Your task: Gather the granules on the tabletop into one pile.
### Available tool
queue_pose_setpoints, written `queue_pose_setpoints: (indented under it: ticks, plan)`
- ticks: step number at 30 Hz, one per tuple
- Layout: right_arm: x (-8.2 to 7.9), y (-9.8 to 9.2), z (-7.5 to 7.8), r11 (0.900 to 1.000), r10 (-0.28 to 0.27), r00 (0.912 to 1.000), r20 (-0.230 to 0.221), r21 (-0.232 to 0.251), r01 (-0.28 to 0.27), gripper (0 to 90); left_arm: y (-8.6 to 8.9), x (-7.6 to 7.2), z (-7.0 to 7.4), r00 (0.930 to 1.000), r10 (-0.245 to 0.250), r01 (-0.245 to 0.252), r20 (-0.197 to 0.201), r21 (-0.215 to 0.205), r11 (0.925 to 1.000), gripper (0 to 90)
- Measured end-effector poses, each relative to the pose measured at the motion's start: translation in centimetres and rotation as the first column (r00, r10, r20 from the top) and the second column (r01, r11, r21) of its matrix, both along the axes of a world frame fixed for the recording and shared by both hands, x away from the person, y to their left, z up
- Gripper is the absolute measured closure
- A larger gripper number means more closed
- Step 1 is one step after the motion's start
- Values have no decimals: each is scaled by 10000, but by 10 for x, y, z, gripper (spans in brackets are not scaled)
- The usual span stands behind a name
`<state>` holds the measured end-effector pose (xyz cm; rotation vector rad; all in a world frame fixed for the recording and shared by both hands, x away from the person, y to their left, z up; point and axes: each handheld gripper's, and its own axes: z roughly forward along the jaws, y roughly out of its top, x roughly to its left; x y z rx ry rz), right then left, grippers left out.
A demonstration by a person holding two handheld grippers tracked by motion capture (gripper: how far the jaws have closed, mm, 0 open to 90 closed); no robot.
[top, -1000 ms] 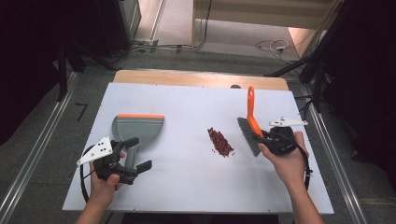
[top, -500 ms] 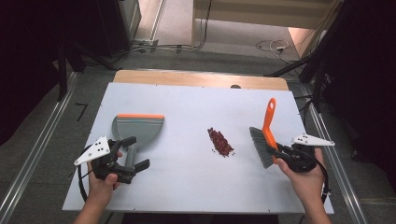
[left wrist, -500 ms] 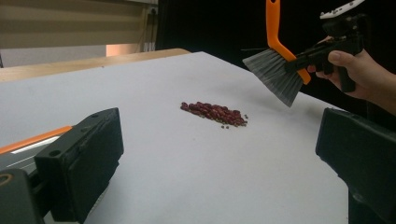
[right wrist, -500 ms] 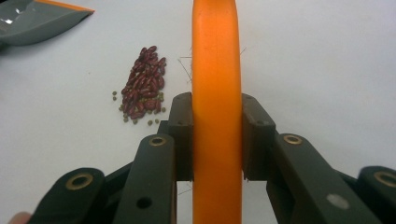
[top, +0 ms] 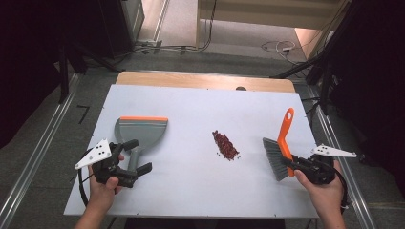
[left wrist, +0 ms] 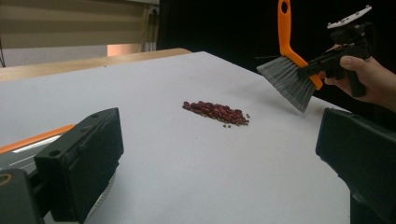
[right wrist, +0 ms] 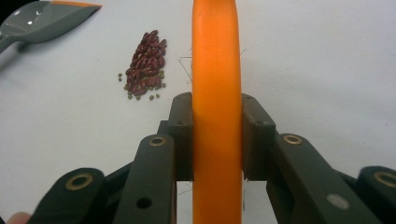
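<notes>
Since the earlier frame, the right gripper [top: 292, 162], clamped on the brush [top: 279, 150], had swung out right of the beans [top: 225, 144]. Left gripper [top: 136, 156] stood open astride the dustpan [top: 141, 132] handle on the desk [top: 191, 191]; gripping it seemed due next, then sweeping.

An orange-handled brush [top: 279, 152] with grey bristles hangs tilted, well right of scattered red beans [top: 225, 145]; grey dustpan [top: 140, 133] lies left.

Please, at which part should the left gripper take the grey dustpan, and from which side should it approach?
Grip the dustpan by its handle, probably from the person's side: it points toward the open left gripper, narrow enough for the jaws, while the orange-edged mouth faces away.
</notes>
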<state>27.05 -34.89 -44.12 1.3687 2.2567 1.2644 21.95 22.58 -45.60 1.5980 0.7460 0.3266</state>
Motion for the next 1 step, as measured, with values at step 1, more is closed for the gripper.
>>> queue_pose_setpoints:
  ticks: [1]
  plan:
    - [0,0,0,10000,26,10000,18,-20,-26,687,0,0,0,10000,-8,8,-1,22,10000,17]
